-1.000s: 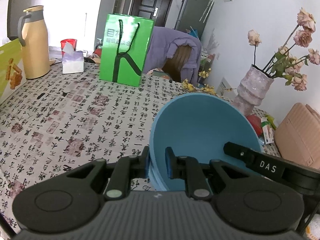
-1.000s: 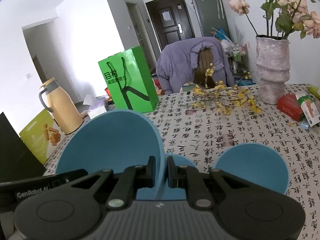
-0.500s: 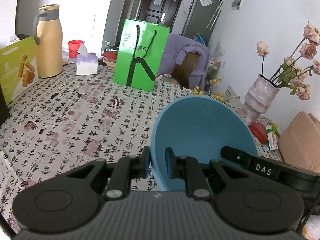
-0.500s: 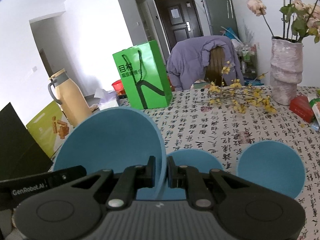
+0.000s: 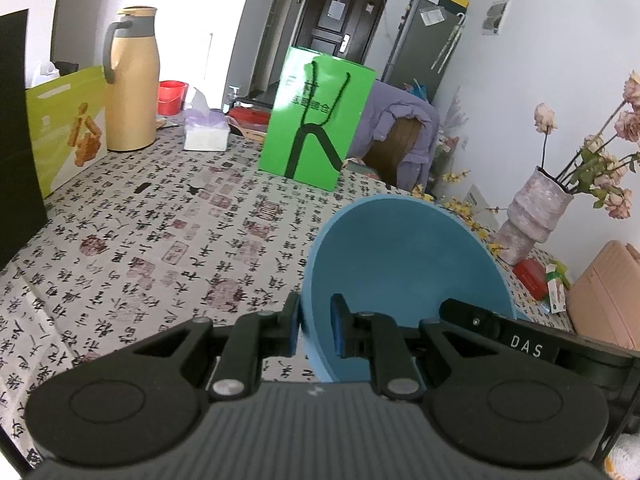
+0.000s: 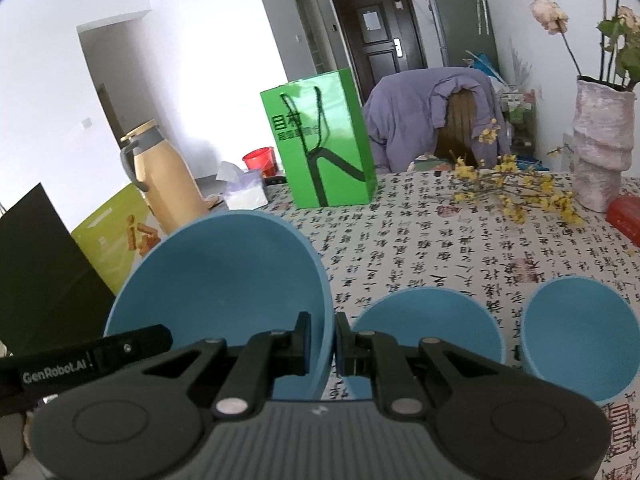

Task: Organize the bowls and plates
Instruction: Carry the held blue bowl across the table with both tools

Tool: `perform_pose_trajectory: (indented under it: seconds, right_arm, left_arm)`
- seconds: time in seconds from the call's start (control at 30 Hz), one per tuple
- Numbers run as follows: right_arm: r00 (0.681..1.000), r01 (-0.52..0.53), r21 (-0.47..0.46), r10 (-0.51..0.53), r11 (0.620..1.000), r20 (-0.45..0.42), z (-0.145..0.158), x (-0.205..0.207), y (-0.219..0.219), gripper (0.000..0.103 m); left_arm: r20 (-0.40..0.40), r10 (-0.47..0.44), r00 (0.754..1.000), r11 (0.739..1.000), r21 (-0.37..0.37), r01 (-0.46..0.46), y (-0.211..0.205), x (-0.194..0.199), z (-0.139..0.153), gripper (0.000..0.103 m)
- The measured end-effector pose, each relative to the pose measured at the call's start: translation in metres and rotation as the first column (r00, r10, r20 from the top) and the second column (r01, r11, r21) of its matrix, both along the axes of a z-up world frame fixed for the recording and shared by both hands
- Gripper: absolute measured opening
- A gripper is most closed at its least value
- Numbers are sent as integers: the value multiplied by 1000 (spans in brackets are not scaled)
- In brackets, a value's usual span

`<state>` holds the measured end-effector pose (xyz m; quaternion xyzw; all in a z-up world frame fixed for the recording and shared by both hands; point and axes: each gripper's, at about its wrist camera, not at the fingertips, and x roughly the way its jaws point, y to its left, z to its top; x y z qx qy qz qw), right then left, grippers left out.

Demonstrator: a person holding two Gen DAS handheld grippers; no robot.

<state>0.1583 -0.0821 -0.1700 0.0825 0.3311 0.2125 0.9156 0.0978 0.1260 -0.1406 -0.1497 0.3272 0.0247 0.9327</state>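
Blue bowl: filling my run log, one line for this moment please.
blue bowl: lifted | left gripper: shut on rim | right gripper: shut on rim

Bright, even daylight from the left, sharp focus, strong fisheye bending with dark corners.

Your bowl point(image 6: 224, 280): left of two bowls point(image 6: 430, 326) on tabletop point(image 6: 440, 248).
Behind: bag point(image 6: 324, 140); vase point(image 6: 600, 140) far right.

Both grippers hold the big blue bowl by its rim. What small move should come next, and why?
Probably carry the big blue bowl a little to the right, toward the two smaller blue bowls on the table: left gripper and right gripper both clamp its rim, and it hangs tilted.
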Motion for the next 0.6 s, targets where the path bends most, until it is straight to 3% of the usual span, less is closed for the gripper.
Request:
perform_pose_trajectory:
  seconds: [0.6]
  right_arm:
    - [995, -90, 0, 90, 996, -37, -9, -25, 65, 11]
  left_arm:
    - [-15, 78, 997, 997, -14, -78, 64, -33, -10, 16]
